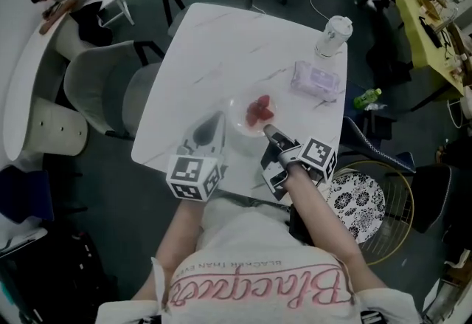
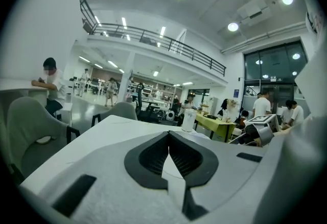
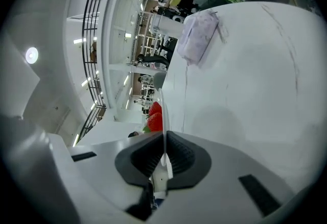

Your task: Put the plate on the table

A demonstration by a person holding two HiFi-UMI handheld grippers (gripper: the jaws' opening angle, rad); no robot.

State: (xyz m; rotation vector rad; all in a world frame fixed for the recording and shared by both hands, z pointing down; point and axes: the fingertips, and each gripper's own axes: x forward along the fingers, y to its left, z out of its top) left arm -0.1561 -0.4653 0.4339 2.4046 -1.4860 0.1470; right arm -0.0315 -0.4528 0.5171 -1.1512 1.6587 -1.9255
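A clear plate (image 1: 237,123) carrying red strawberries (image 1: 259,108) is at the near middle of the white table (image 1: 236,49). My right gripper (image 1: 269,131) is shut on the plate's near rim. In the right gripper view the rim (image 3: 162,110) runs edge-on between the pads, with the strawberries (image 3: 156,116) just past them. Whether the plate rests on the tabletop or hangs just over it I cannot tell. My left gripper (image 1: 214,123) lies low over the table to the left of the plate, its jaws (image 2: 168,135) shut with nothing in them.
A lidded white cup (image 1: 333,36) stands at the far right corner, and a pale purple packet (image 1: 316,81) lies in front of it. Grey chairs (image 1: 103,86) stand to the left and behind. A patterned stool (image 1: 358,201) is to my right, and a person sits at the far left.
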